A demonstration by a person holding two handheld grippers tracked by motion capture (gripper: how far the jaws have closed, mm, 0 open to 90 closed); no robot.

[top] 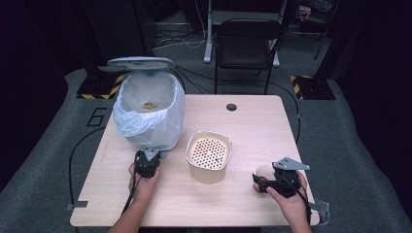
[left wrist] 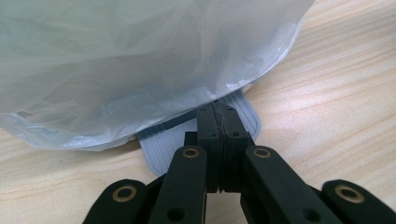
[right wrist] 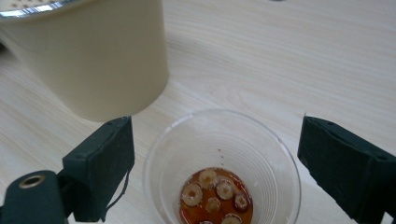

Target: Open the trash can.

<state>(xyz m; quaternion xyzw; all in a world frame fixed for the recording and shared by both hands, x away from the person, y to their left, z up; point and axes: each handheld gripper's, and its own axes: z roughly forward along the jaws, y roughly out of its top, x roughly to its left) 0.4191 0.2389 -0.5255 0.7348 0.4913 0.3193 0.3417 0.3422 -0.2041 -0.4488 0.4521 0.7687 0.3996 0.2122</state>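
Your right gripper (right wrist: pixel 212 154) has its jaws spread either side of the clear plastic cup (right wrist: pixel 222 163) on the counter (right wrist: pixel 303 56), not touching; brown liquid with round slices sits inside. Your left gripper (left wrist: pixel 219 122) has its jaws pressed together on the bin pedal (left wrist: pixel 163 144).

Bin body (top: pixel 150 127) hidden under its white liner; the yellow scrap (top: pixel 149 105) inside is too small to identify. Pedal (left wrist: pixel 163 144) partly covered by liner. Clear cup (right wrist: pixel 219 163) cut off at the near edge; in the high view, half hidden behind the right hand-held gripper (top: pixel 262 183).
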